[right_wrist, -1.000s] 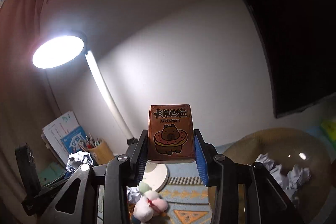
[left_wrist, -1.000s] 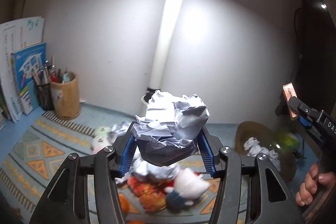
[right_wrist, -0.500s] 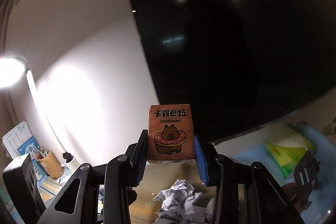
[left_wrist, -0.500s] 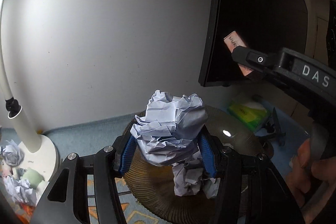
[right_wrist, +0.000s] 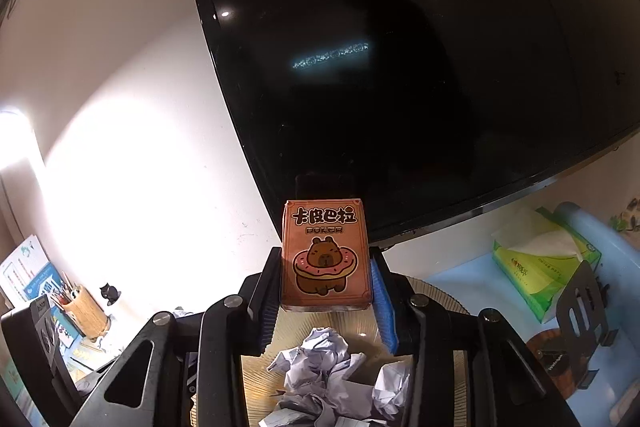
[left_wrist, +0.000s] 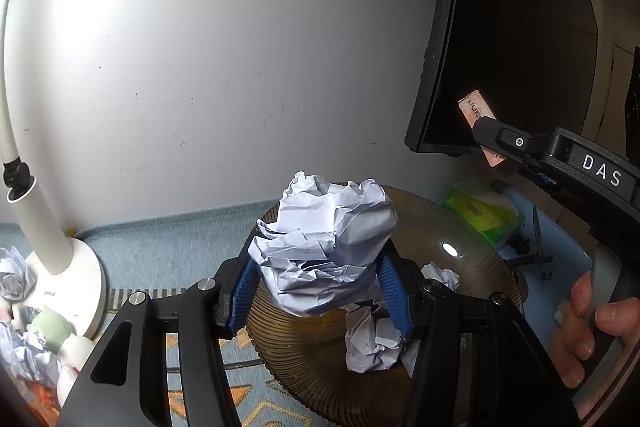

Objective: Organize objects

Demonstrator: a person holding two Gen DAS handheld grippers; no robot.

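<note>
Two paper wads [left_wrist: 370,341] in ribbed bowl [left_wrist: 472,239], patterned mat [left_wrist: 224,371].

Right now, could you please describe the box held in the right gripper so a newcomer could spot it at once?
Find the big dark screen on the wall; just below it the right gripper clamps a small orange card box. Unlike the crumpled white paper beneath, it shows a cartoon capybara in a doughnut.

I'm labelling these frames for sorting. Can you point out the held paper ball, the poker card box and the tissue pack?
paper ball [left_wrist: 320,239]: left wrist view, middle of the crumpled wad between the blue pads.
poker card box [right_wrist: 325,255]: right wrist view, on the capybara picture on its front.
tissue pack [right_wrist: 536,275]: right wrist view, on its green side.
</note>
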